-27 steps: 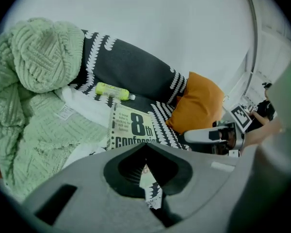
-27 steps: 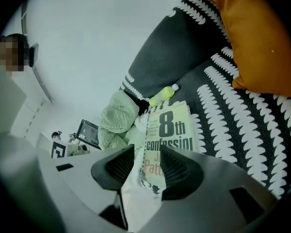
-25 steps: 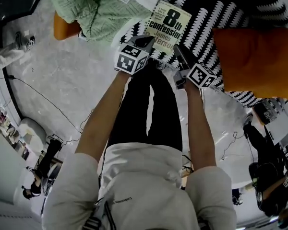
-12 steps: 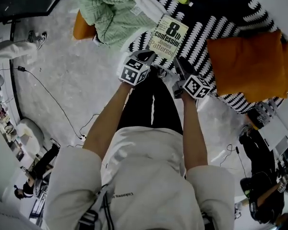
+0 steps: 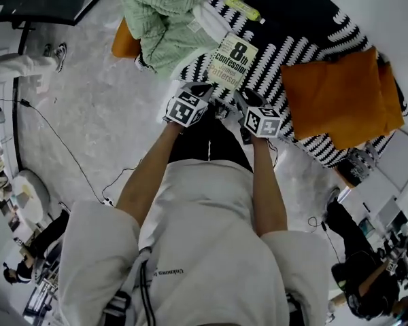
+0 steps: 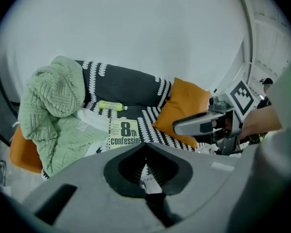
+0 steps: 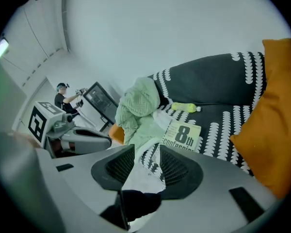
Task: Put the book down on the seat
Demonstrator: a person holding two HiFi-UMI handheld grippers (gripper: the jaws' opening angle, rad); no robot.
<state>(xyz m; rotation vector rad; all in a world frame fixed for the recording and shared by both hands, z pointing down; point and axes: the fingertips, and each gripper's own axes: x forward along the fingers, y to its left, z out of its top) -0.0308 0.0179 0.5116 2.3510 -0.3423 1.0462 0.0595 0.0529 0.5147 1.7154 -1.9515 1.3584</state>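
Book (image 5: 232, 60) lay flat on seat (image 5: 275, 51), just ahead of both tools. L tool (image 6: 145, 154) & R tool (image 7: 147, 154) spread, empty. Put-down looked done; next, just keep clear.

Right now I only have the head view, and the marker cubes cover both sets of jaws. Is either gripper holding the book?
Observer: Not the right one. In its own view, the right gripper has its jaws apart with nothing between them. The book lies flat on the seat beyond.
Operator: And the left?
Observer: The left gripper shows a narrow gap between its jaws, and nothing is in it.
Operator: Is the book up against the bottle?
Observer: No. In the left gripper view, a strip of dark seat separates the book from the green bottle.
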